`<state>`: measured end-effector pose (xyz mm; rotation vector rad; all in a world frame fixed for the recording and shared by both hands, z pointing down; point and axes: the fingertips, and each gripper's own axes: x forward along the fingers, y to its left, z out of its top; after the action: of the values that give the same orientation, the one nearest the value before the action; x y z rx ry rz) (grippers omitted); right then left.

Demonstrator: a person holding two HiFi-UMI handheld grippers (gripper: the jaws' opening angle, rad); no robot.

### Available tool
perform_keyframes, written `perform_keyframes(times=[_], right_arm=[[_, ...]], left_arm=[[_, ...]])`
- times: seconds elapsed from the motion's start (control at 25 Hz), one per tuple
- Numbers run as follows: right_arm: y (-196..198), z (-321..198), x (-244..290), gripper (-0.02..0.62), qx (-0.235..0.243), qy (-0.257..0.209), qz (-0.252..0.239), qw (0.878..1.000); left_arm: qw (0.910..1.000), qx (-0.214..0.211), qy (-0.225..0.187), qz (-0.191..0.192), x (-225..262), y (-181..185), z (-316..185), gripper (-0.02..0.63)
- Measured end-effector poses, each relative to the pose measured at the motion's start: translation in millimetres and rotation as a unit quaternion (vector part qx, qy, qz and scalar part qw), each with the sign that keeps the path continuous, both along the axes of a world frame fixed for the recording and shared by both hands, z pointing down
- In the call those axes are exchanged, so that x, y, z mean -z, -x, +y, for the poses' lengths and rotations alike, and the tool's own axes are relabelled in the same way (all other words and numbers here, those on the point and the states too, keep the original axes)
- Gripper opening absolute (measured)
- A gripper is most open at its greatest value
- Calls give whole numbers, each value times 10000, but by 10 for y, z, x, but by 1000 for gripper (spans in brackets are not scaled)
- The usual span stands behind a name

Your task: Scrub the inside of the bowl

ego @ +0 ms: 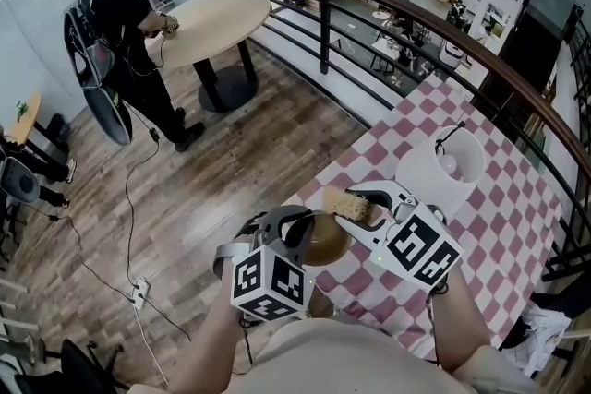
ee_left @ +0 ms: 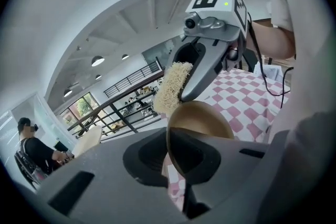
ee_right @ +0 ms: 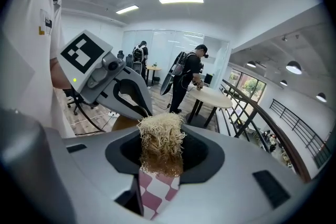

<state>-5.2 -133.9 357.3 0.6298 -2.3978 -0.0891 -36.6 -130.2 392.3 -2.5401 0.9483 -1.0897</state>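
I hold a small brown bowl (ego: 325, 241) in the air over the near corner of the pink-and-white checked table (ego: 517, 226). My left gripper (ego: 297, 233) is shut on the bowl's rim. In the left gripper view the rim (ee_left: 195, 119) runs between the jaws of the left gripper (ee_left: 178, 168). My right gripper (ego: 362, 206) is shut on a straw-coloured fibre scrubber (ego: 345, 203), which sits at the bowl's upper edge. In the right gripper view the scrubber (ee_right: 160, 141) fills the gap of the right gripper (ee_right: 160, 168), with the bowl (ee_right: 124, 123) just behind it.
A white jug-like vessel (ego: 441, 169) stands on the table beyond the grippers. A dark railing (ego: 325, 14) runs along the table's far side. To the left a person (ego: 115, 18) stands at a round table (ego: 211, 21). Cables and a power strip (ego: 139, 292) lie on the wooden floor.
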Motion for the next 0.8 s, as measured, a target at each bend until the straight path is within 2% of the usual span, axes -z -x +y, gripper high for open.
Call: perform_keyframes(times=[0.12,0.2,0.4,0.52,0.68,0.8], right_arm=[[88,69,26,152,424,-135,182,9988],[158,99,68,152,572,-253,175,9979],[154,72,130,153,276,-170,-217,9992],[93,49,159,153,66,-122,-415,9990],[-5,29,116,155,-135,-72,-338,9993],[-47,14,80,155,-287,-50,-369,9989]], left_arm=[[9997,-204,130,-33,-9,-83,82,21],[9994,-283,194,73,-4,-140,120,21],[9969,-233,467,594,20,-173,123,21],[9962,-134,538,676,32,-143,104,21],[9949,98,626,789,20,-87,69,21],[9913,328,771,1016,-10,-23,51,21]])
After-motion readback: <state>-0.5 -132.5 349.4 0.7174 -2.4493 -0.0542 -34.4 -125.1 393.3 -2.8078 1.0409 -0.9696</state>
